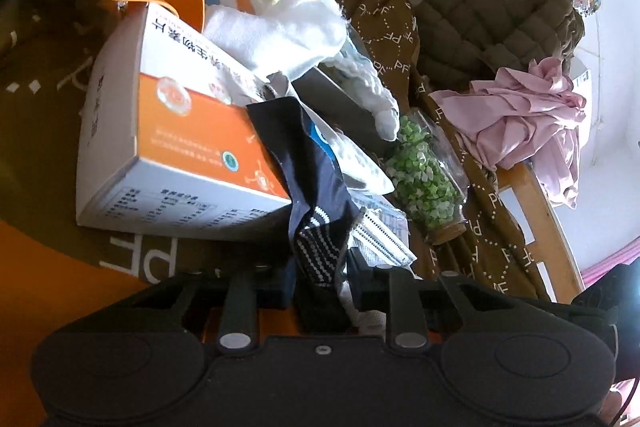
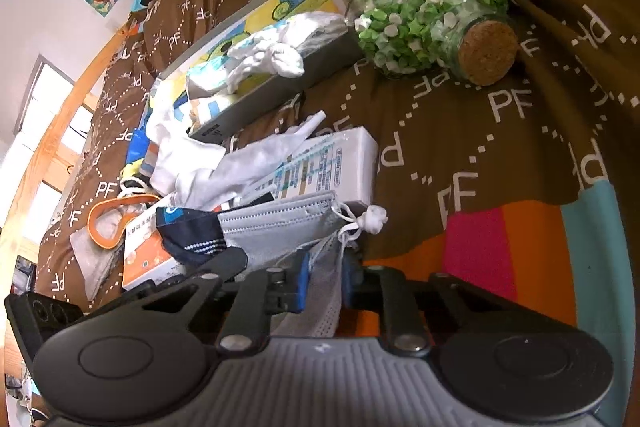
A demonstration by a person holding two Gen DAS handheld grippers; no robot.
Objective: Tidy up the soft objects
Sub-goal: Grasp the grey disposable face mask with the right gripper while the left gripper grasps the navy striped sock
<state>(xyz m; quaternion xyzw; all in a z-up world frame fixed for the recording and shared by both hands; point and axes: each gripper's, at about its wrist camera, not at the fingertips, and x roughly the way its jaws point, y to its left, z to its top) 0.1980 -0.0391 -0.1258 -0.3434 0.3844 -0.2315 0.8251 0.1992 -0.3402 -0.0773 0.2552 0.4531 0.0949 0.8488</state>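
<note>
A navy sock [image 1: 316, 187] with white dotted stripes lies across an orange and white box [image 1: 180, 131]. Its striped end runs down between the jaws of my left gripper [image 1: 320, 287], which is shut on it. In the right wrist view, my right gripper [image 2: 324, 283] is shut on a grey face mask [image 2: 276, 231] whose white ear loops hang at the right. The same sock [image 2: 188, 231] lies just left of the mask. A white cloth [image 1: 288, 27] is heaped behind the box, and the white cloth [image 2: 200, 163] also shows above the mask.
All of this lies on a brown patterned bedspread [image 2: 480, 131]. A corked jar of green bits [image 2: 424, 11] lies on its side, next to a grey tray [image 2: 272, 83] holding white knitwear. A pink garment [image 1: 520, 115] and a quilted green jacket [image 1: 492, 15] are at the right, by a wooden rail [image 1: 536, 207].
</note>
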